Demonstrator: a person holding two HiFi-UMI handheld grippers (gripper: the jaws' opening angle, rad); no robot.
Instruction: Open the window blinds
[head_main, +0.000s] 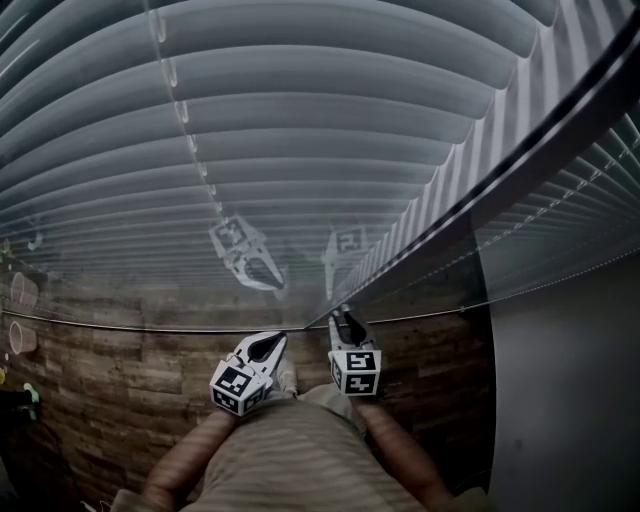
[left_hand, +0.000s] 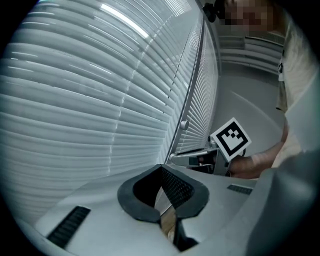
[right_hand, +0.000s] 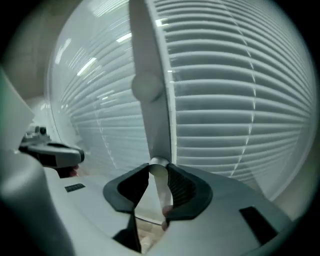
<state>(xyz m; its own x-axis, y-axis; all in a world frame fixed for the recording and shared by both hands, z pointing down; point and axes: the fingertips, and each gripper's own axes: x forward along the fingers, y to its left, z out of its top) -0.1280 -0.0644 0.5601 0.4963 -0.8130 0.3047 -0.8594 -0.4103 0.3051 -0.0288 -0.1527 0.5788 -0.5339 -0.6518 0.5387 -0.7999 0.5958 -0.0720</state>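
Tongs, right: the right gripper (right_hand: 159, 169) (head_main: 343, 318) pinches the lower end of the tilt wand (right_hand: 150, 95), with a pad pressed against each side.
Tongs, left: the left gripper (left_hand: 160, 169) (head_main: 268, 343) has its jaw tips together with nothing between them. In the head view it sits just at the right gripper's 9 o'clock.
Wand: it rises from the right jaws toward 12 o'clock, in front of the slats.
Blinds: the window blinds (head_main: 300, 120) fill the head view from 9 through 12 to 3 o'clock, their slats overlapping.
Post: a dark post (head_main: 520, 165) runs from 2 o'clock down to the centre, between two blind panels.
Floor: the wood floor (head_main: 110, 390) lies at 7 o'clock.
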